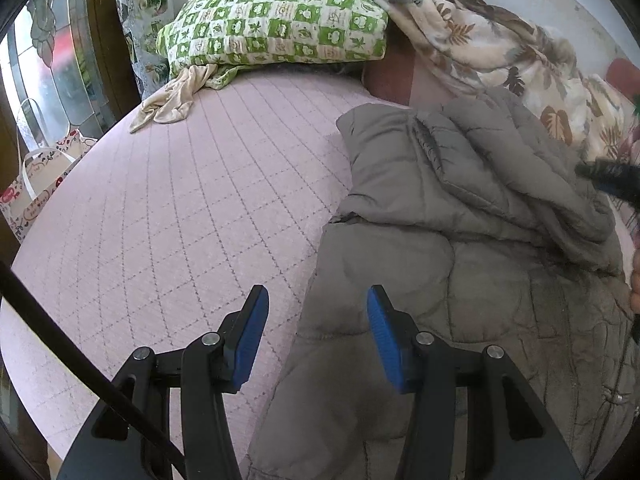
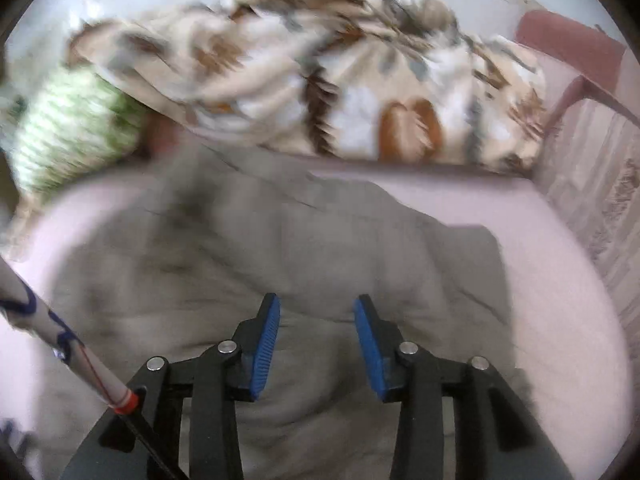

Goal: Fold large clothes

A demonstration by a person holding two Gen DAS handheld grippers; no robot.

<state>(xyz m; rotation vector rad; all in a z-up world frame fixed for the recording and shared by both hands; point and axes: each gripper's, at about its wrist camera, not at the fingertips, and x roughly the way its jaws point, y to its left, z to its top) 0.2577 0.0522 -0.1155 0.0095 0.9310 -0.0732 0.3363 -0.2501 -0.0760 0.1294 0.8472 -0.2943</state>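
Note:
A grey quilted padded jacket [image 1: 460,264] lies crumpled on a pink quilted bed [image 1: 180,220], on its right side. My left gripper [image 1: 318,300] is open and empty, hovering over the jacket's left edge. The jacket also fills the middle of the blurred right wrist view [image 2: 248,248]. My right gripper [image 2: 316,306] is open and empty just above the jacket's middle. A dark part of the right gripper shows at the right edge of the left wrist view [image 1: 612,178].
A green checked pillow [image 1: 276,24] and a beige cloth [image 1: 172,100] lie at the bed's far end. A leaf-patterned blanket [image 1: 500,40] is heaped behind the jacket, also in the right wrist view [image 2: 340,92]. A patterned bag [image 1: 36,184] stands left of the bed.

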